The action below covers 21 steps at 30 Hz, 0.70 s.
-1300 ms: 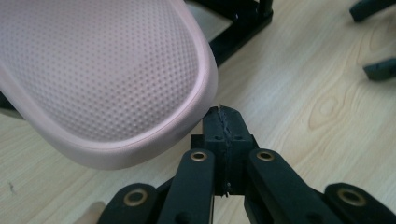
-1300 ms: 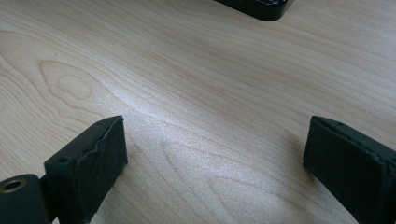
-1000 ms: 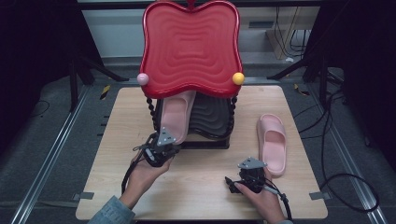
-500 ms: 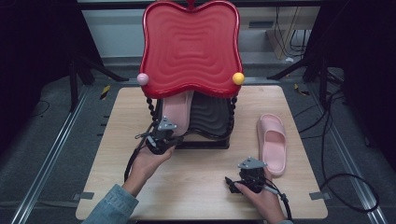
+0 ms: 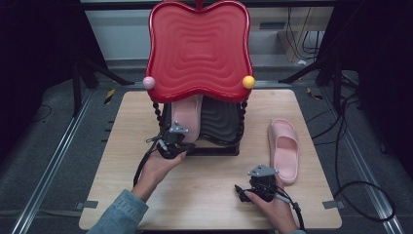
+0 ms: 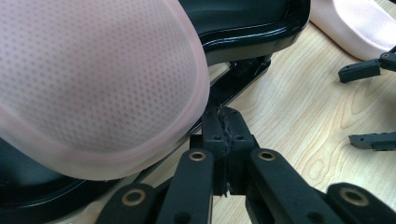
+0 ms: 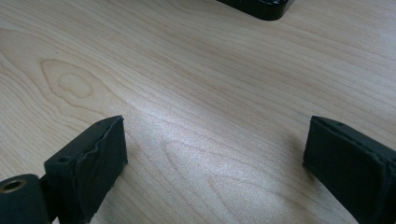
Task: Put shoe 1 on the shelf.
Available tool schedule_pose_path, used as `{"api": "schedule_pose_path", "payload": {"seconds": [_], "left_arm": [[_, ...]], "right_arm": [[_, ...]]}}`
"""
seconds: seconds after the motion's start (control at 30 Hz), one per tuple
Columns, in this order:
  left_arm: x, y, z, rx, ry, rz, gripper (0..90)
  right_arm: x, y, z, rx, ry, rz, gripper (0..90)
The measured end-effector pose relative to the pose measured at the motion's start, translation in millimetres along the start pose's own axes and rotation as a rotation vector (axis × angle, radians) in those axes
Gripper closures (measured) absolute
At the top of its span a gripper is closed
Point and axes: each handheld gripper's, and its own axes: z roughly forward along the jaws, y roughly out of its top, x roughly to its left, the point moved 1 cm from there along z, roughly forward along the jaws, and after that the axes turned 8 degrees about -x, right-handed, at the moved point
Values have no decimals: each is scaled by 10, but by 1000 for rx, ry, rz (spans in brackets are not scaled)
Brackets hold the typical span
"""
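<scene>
A pink slipper [image 5: 186, 116] lies on the left side of a rack's black lower shelf [image 5: 220, 122], under the rack's red wavy top [image 5: 199, 51]. My left gripper [image 5: 181, 142] is at the shelf's front edge by this slipper's heel [image 6: 93, 79]. Its jaws are shut together [image 6: 223, 135] with nothing between them, just below the heel. A second pink slipper [image 5: 284, 146] lies on the table to the right of the rack. My right gripper [image 5: 241, 191] rests low near the table's front, jaws wide open [image 7: 215, 163] over bare wood.
The wooden table [image 5: 209, 200] has bare room in front of the rack and at the left. Pink [image 5: 149, 82] and yellow [image 5: 249, 82] balls sit on the rack's front corners. Cables [image 5: 350, 161] trail on the floor at the right.
My left hand has moved forward and slightly right, up to the rack's front edge by the slipper's heel. The right hand has stayed in place.
</scene>
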Motion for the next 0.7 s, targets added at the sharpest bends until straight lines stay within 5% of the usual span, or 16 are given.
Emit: {"api": "schedule_pose_path", "payload": {"seconds": [0.43,0.57,0.7], "left_arm": [[-154,8,-153,-41,-15,29,793],[-225,-16,-292,-79,-5,39,761],[-218,-150,-480,-112,13,38,704]], "right_arm": [[3,3,0,2,-2,2,66],[6,29,-31,10,-11,-11,128],[-32,103,-168,-51,-47,3,225]]}}
